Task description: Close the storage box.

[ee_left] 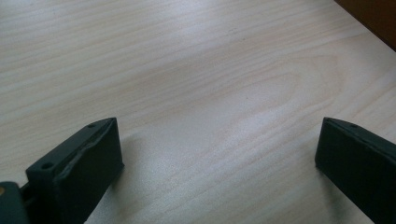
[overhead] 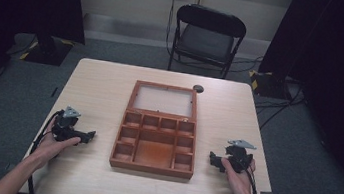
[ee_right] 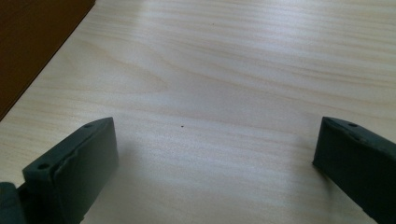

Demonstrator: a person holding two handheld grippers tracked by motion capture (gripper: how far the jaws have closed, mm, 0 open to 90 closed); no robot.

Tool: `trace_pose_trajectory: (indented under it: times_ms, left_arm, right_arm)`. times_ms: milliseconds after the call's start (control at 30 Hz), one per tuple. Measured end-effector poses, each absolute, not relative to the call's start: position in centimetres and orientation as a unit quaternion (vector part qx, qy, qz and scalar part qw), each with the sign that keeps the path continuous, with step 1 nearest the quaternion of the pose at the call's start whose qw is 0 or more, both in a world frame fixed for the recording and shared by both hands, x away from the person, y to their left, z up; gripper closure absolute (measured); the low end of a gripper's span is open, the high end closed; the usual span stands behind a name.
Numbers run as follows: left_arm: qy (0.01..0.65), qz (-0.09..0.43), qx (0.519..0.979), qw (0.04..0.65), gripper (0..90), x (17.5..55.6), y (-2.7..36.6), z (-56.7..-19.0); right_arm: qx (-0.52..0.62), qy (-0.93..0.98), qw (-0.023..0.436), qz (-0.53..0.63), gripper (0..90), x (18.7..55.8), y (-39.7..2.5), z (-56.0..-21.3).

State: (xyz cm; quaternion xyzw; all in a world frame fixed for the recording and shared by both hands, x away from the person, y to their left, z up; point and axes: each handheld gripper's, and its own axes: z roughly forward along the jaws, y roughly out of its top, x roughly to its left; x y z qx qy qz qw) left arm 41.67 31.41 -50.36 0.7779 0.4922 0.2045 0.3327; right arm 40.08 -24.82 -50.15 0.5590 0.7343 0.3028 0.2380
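Observation:
A brown wooden box (overhead: 154, 147) with several empty compartments lies open in the middle of the light wood table (overhead: 100, 87), its glass-paned lid (overhead: 163, 100) folded back flat. My left gripper (overhead: 88, 136) rests on the table left of the box, jaws wide apart over bare wood (ee_left: 219, 154). My right gripper (overhead: 212, 159) rests right of the box, also open over bare wood (ee_right: 215, 149). A corner of the box (ee_left: 373, 18) shows at the top right of the left gripper view, and the box's side (ee_right: 32, 42) at the top left of the right gripper view.
A small dark round object (overhead: 198, 88) lies near the table's far edge beside the lid. A black folding chair (overhead: 207, 38) stands beyond the table. Dark curtains and stand bases flank the room; cables run over the grey floor at right.

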Motion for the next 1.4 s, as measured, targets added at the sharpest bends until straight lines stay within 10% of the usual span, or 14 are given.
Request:
trace_pose_trajectory:
  times_ms: [467, 1400]
  left_arm:
    - [0.513, 0.178, 0.766, 0.344, 17.6, 41.4, 32.0, -49.5]
    - [0.481, 0.187, 0.771, 0.375, 19.8, 42.6, 28.9, -46.1]
  right_arm:
    - [0.568, 0.729, 0.225, 0.307, 13.9, 40.0, -24.4, -49.5]
    - [0.511, 0.747, 0.200, 0.374, 19.6, 42.3, -22.6, -45.4]
